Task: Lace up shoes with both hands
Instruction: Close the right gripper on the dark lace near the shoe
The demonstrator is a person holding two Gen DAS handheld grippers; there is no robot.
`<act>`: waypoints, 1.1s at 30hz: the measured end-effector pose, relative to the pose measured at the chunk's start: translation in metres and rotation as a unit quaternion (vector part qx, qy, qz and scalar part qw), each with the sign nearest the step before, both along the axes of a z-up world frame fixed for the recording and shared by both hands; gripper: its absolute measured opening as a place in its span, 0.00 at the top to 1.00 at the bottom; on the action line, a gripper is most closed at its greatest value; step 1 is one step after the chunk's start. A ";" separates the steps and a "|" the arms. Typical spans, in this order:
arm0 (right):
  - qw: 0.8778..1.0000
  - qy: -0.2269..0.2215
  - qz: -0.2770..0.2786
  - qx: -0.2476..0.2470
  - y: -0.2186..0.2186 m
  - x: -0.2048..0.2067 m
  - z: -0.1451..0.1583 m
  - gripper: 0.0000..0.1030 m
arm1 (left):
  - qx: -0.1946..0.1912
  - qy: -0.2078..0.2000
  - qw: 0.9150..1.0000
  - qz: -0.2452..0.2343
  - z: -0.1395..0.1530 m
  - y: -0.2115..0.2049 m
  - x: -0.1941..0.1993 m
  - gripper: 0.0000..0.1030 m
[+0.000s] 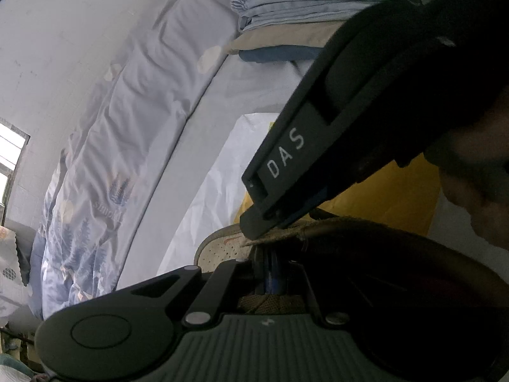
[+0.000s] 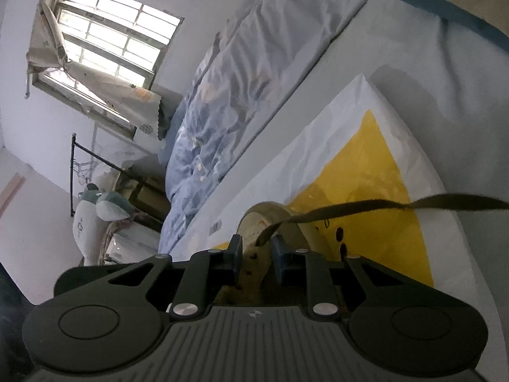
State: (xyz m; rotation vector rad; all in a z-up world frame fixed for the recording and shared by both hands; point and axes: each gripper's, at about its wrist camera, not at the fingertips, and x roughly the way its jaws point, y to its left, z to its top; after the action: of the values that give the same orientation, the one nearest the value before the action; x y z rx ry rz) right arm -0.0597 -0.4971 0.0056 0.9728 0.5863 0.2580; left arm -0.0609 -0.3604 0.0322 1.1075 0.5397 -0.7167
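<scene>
A beige shoe with a perforated toe [image 1: 219, 248] lies on a white and yellow sheet [image 1: 222, 172]. My left gripper [image 1: 270, 273] is shut on a flat khaki lace [image 1: 280, 234] right above the shoe. The right gripper's black body, marked DAS [image 1: 286, 156], hangs close over the same lace from the upper right. In the right wrist view my right gripper [image 2: 257, 254] stands open over the shoe's eyelet area [image 2: 251, 270], and the dark lace [image 2: 381, 208] runs from between its fingers off to the right edge.
The sheet [image 2: 375, 159] lies on a bed with a pale blue cover [image 2: 413, 47]. A rumpled blue patterned quilt [image 2: 206, 121] lies along the wall side. Folded clothes [image 1: 302, 6] are stacked at the far end. A window [image 2: 108, 38] and a plush toy [image 2: 95, 213] are at left.
</scene>
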 end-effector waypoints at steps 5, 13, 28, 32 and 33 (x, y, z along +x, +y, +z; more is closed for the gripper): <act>1.000 0.003 -0.009 0.010 0.002 0.000 -0.005 0.88 | 0.000 0.001 1.000 0.003 0.000 -0.001 0.000 0.99; 1.000 -0.001 -0.009 -0.014 0.010 0.003 0.000 0.92 | -0.001 0.002 1.000 0.006 -0.001 0.000 -0.001 0.99; 0.999 -0.013 -0.035 -0.021 0.004 -0.003 0.009 1.00 | -0.003 -0.001 1.000 -0.002 -0.002 0.007 0.028 0.93; 0.999 -0.019 -0.041 -0.016 0.001 -0.003 0.012 1.00 | 0.000 -0.003 1.000 -0.003 0.000 0.012 0.010 0.93; 0.999 -0.023 -0.046 -0.017 0.000 -0.004 0.014 1.00 | 0.000 -0.003 1.000 -0.003 0.000 0.012 0.009 0.93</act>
State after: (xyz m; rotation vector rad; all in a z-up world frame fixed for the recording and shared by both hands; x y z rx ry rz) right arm -0.0636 -0.4970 0.0191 0.9565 0.5015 0.1864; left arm -0.0515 -0.3480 0.0322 1.1113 0.5320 -0.7188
